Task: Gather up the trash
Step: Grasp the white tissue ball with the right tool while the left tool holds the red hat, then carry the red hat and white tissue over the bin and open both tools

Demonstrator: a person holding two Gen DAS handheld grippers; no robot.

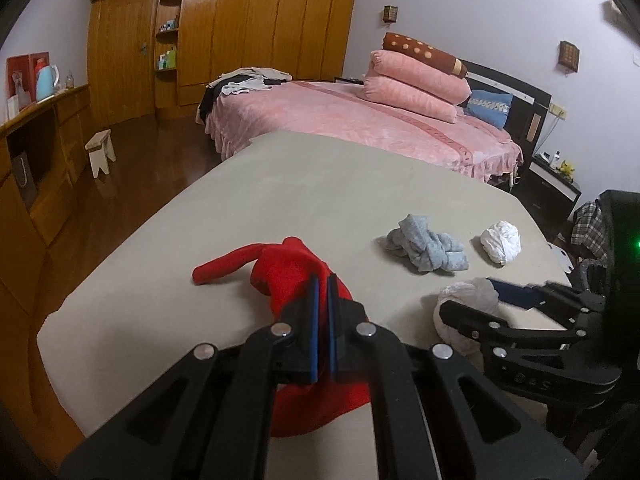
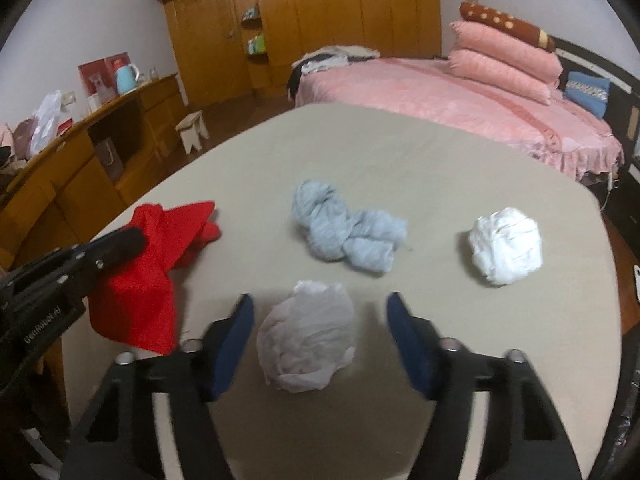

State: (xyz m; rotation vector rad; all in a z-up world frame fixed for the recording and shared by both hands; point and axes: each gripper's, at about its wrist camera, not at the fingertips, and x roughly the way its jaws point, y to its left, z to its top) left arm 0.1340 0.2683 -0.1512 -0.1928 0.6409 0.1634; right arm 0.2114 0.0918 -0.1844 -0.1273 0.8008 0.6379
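Only right wrist: pale wad between right gripper fingers | untouched

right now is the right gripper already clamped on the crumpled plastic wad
No, the right gripper stands open, both pads clear of the plastic wad between them.

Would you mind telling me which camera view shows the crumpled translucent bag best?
The right wrist view: the bag lies whole and unobstructed between the right gripper's open fingers. In the left wrist view, that bag sits near the right edge, partly hidden behind the right gripper.
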